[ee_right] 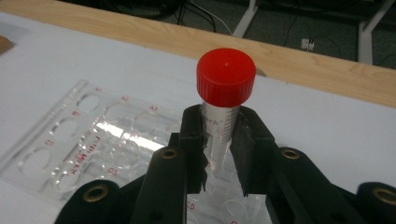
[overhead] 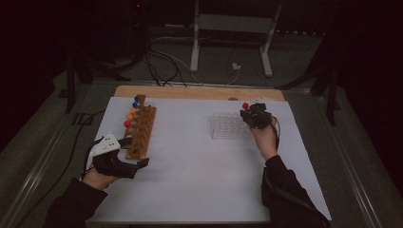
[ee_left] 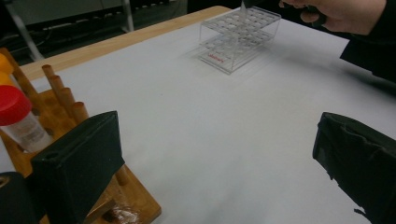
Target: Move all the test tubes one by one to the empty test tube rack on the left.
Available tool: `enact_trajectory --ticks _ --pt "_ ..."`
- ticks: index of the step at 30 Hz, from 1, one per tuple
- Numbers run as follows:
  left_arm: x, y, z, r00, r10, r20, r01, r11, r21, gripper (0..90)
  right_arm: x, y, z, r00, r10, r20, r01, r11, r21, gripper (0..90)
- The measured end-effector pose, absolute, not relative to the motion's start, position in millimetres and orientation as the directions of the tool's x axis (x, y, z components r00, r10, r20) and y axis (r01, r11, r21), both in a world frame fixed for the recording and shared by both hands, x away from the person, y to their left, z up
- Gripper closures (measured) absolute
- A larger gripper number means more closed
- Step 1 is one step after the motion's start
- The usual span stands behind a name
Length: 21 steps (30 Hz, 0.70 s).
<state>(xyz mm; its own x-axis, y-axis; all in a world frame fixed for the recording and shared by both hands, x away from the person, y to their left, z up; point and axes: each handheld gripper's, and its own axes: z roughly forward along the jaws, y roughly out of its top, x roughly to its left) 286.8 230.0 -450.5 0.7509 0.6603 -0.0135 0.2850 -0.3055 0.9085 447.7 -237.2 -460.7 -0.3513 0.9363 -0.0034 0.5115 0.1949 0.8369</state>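
My right gripper (ee_right: 219, 156) is shut on a clear tube with a red cap (ee_right: 226, 77), held upright just below the cap. The tube hangs over the right end of a clear plastic rack (ee_right: 93, 140) with round holes. From above, that gripper (overhead: 250, 115) sits at the rack's (overhead: 227, 126) far right corner. My left gripper (overhead: 135, 152) stands open at the near end of a wooden peg rack (overhead: 142, 130), nothing between its jaws. In the left gripper view one jaw rests over the wooden rack (ee_left: 135, 200), beside a red-capped tube (ee_left: 14, 112).
Several tubes with blue, orange and red caps (overhead: 130, 114) stand along the wooden rack's left side. The white table (overhead: 199, 171) has a wooden strip (overhead: 190, 91) along its far edge. Cables and a metal stand (overhead: 228, 28) lie on the floor beyond.
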Motion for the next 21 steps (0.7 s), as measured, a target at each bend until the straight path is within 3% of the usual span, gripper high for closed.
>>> enact_trajectory --ticks 11,21 --pt "286.4 226.0 -441.5 0.764 0.645 -0.022 0.28 -0.301 0.911 2.3 428.7 -238.9 -419.5 -0.361 0.931 -0.056 0.411 0.213 0.887 74.7" --pt "290.5 213.2 -427.8 0.79 0.613 -0.033 0.269 -0.298 0.916 2.3 397.4 -224.4 -402.5 -0.473 0.878 -0.08 0.353 0.272 0.895 74.7"
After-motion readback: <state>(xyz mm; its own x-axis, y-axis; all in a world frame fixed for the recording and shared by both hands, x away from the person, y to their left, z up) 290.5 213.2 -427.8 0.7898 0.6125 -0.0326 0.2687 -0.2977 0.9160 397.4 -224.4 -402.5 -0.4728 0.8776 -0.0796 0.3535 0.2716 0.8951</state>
